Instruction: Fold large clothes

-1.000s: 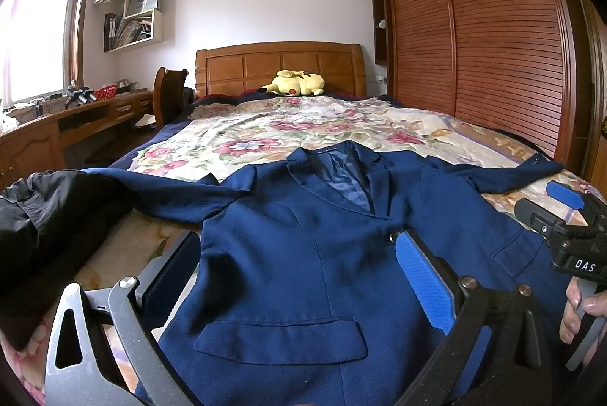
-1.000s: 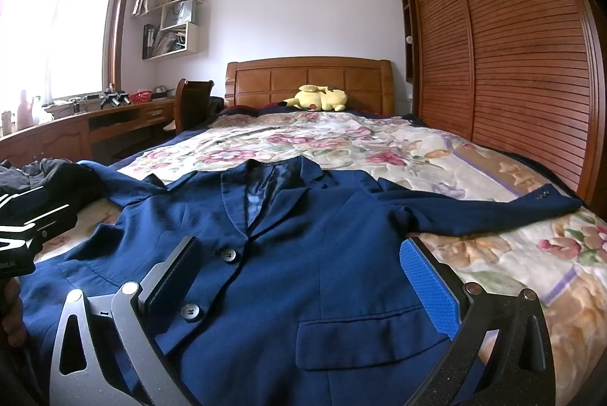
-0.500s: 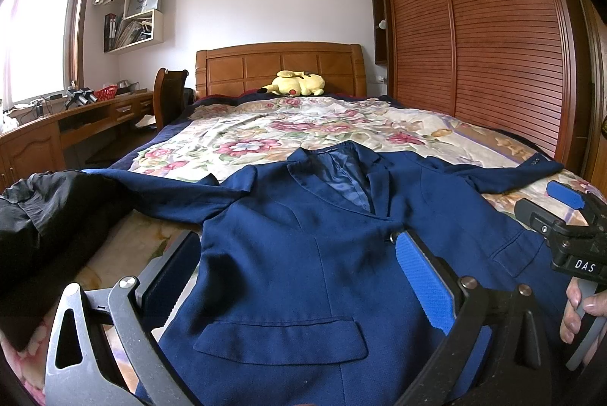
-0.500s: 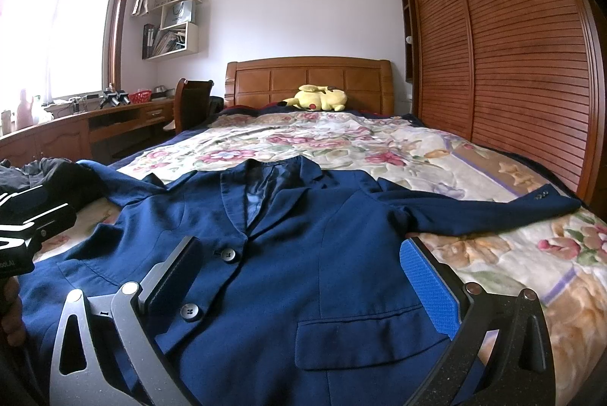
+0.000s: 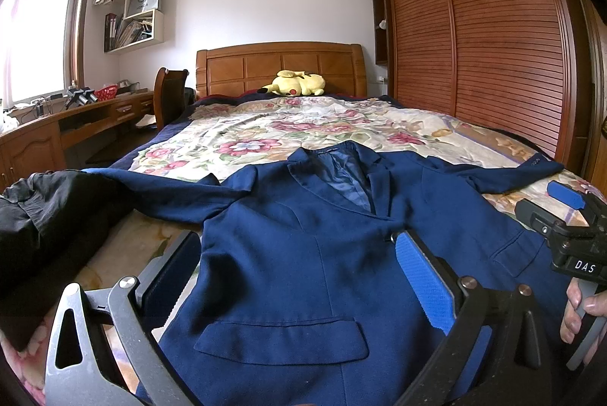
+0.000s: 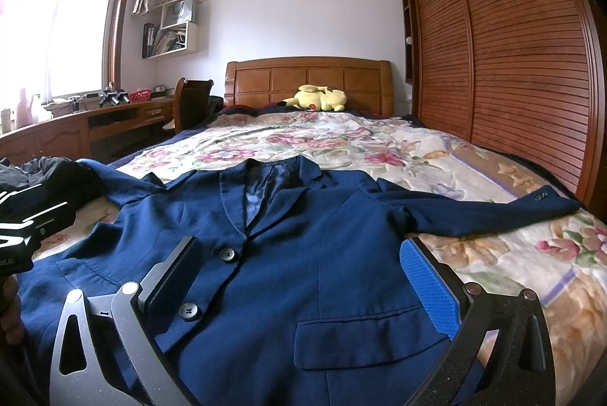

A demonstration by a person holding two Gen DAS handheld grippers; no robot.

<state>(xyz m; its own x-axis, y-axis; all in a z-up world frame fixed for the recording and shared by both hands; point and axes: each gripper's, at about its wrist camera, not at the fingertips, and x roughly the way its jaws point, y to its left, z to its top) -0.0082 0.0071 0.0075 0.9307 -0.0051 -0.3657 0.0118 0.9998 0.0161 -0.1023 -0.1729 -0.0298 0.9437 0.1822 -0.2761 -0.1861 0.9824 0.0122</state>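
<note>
A navy blue suit jacket (image 5: 303,254) lies face up and spread flat on the flowered bedspread, collar toward the headboard, both sleeves stretched out sideways; it also shows in the right wrist view (image 6: 303,246). My left gripper (image 5: 296,254) is open and empty, hovering over the jacket's left front near a flap pocket. My right gripper (image 6: 299,265) is open and empty over the jacket's right front, near the two buttons. The right gripper's body shows at the right edge of the left wrist view (image 5: 569,235); the left one shows at the left edge of the right wrist view (image 6: 26,228).
A black garment (image 5: 49,216) lies heaped at the bed's left edge. A yellow plush toy (image 5: 296,83) rests by the wooden headboard. A wooden desk and chair (image 5: 170,99) stand to the left, a slatted wardrobe (image 5: 493,46) to the right.
</note>
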